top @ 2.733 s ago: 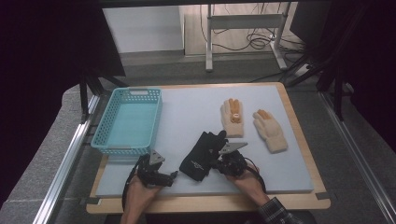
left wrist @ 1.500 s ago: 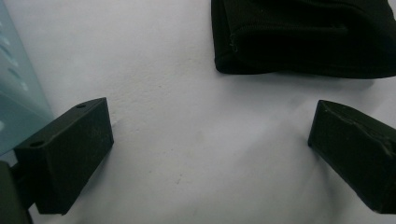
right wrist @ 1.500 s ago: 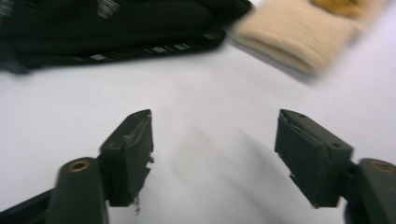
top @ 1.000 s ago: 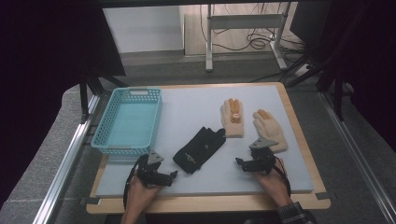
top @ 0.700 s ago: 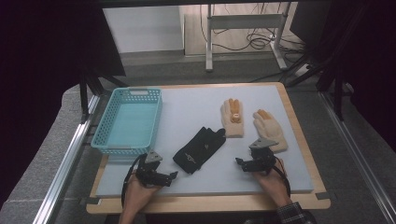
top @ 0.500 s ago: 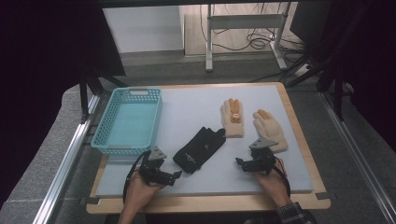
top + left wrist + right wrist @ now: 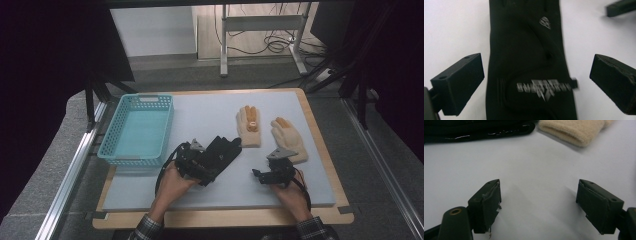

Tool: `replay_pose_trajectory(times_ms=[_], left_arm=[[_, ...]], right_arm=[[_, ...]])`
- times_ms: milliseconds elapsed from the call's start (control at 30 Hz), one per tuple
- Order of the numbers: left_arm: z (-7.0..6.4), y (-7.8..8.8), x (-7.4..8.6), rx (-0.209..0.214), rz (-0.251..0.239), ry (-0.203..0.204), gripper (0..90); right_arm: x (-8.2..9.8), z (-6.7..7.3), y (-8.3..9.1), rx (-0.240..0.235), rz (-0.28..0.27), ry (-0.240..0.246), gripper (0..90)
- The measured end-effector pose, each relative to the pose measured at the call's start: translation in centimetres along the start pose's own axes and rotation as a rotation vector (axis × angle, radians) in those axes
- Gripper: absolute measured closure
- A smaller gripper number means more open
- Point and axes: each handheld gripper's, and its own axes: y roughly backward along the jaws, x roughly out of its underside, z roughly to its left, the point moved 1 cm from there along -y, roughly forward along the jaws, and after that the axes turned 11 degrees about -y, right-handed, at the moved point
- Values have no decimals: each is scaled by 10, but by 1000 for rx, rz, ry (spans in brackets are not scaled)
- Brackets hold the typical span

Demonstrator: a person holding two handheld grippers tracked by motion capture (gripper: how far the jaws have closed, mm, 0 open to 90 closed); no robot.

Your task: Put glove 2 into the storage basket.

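Left gripper [image 7: 536,80] sits over the near end of the black glove [image 7: 529,62], jaws wide, one on each side of the cuff, not closed on it. Glove lies flat on the worktop [image 7: 210,112], centre-near, just right of the teal basket [image 7: 137,131]. Right gripper [image 7: 537,205] is near-right, jaws wide over bare worktop. Two beige gloves [image 7: 249,126] lie beyond it.

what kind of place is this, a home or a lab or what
Probably a lab or recording workspace, not a home: a padded board on a metal-railed stand, dark curtains on both sides, and loose cables under a metal-legged desk behind.
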Motion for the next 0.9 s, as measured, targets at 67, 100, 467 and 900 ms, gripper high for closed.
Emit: replay_pose_trajectory(times_ms=[67, 100, 467, 900], left_arm=[[5, -10, -5, 0, 17, 8, 0], [7, -15, -7, 3, 28, 5, 0], [1, -48, -15, -11, 154, -54, 0], [5, -34, -16, -34, 148, -26, 409]], right_arm=[[0, 0, 0, 0, 0, 1, 197], [0, 0, 0, 0, 0, 2, 196], [0, 0, 0, 0, 0, 0, 196], [0, 0, 0, 0, 0, -2, 196]])
